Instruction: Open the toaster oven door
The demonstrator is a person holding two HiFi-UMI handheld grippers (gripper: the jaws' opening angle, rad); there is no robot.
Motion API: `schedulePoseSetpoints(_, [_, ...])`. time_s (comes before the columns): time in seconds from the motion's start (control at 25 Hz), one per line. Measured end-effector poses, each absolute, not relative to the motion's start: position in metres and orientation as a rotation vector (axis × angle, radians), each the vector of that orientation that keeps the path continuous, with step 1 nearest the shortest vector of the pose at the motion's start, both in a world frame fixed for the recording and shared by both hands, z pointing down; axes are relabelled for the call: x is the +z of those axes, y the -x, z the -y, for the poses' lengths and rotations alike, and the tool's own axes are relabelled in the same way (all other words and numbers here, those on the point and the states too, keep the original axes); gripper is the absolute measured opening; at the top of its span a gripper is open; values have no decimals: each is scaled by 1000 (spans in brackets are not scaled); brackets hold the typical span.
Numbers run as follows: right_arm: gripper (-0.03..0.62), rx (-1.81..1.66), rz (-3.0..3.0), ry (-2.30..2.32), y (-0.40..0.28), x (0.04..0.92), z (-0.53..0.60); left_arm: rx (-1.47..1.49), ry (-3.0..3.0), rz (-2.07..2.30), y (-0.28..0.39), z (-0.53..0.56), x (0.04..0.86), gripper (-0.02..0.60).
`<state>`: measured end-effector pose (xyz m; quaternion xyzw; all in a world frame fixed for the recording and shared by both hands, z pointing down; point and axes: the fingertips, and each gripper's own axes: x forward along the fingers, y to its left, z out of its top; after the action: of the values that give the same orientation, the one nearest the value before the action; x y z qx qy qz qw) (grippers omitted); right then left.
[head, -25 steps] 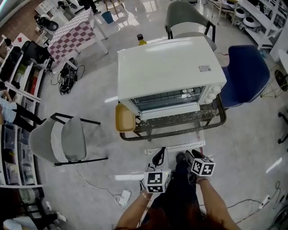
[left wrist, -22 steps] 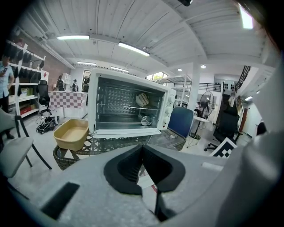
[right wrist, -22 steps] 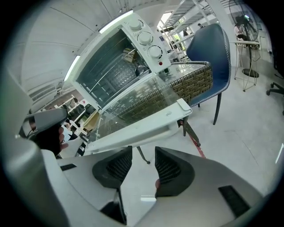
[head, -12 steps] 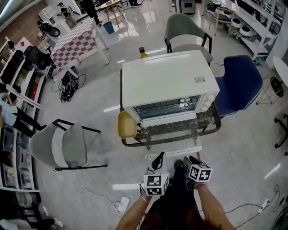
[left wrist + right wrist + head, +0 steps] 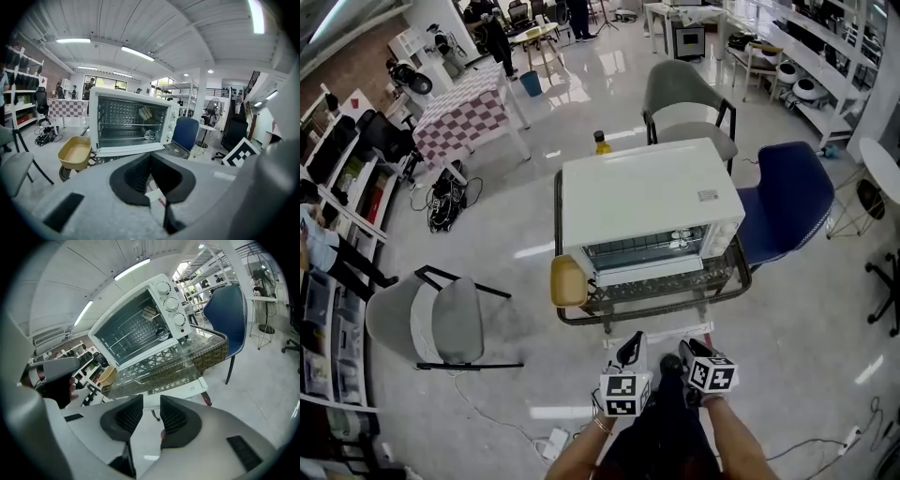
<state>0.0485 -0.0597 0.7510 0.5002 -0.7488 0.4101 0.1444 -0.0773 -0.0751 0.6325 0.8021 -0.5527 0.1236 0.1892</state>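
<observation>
The white toaster oven (image 5: 647, 192) stands on a wicker table with a glass top (image 5: 727, 277). Its glass door (image 5: 654, 279) hangs folded down flat in front, and the rack inside shows (image 5: 126, 126). Both grippers are held low near the person's body, well short of the oven and touching nothing. My left gripper (image 5: 628, 351) (image 5: 150, 157) has its pad tips together with nothing in them. My right gripper (image 5: 681, 351) (image 5: 151, 401) has a narrow gap between its pads; its jaws are closing with nothing between them. The oven's knobs (image 5: 171, 303) face the right gripper view.
A yellow tub (image 5: 567, 281) hangs at the table's left end. A blue chair (image 5: 783, 202) stands right of the oven, a grey chair (image 5: 684, 94) behind it, another grey chair (image 5: 441, 319) to the left. A yellow bottle (image 5: 601, 142) is behind the oven. A power strip (image 5: 553, 439) lies on the floor.
The head view has drawn back: the oven and table look smaller and farther. Both grippers stay low by the body, slightly lower in the picture.
</observation>
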Motion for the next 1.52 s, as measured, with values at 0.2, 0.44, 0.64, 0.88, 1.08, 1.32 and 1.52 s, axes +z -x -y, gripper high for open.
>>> schedulePoseSetpoints(0.2, [97,1153,2195,-1458,-47,728,68,339,-2269,1561,76,80,617,15])
schedulePoseSetpoints(0.44, [92,1105,2241,-1441,-43,702,74,319,-2274,1573,74,85,598,15])
schedulePoseSetpoints(0.64, [75,1079,2266,-1447,-42,681,79,314,-2279,1592,74,89,582,14])
schedulePoseSetpoints(0.88, [71,1046,2322,-1456,-41,656,88,308,-2287,1617,73,94,563,14])
schedulePoseSetpoints(1.08, [51,983,2357,-1469,-44,632,98,296,-2278,1633,73,100,549,15])
schedulePoseSetpoints(1.32, [20,924,2396,-1489,-50,607,106,279,-2260,1626,67,106,535,14])
schedulePoseSetpoints(1.52, [2,898,2426,-1497,-52,587,116,253,-2263,1628,63,116,516,14])
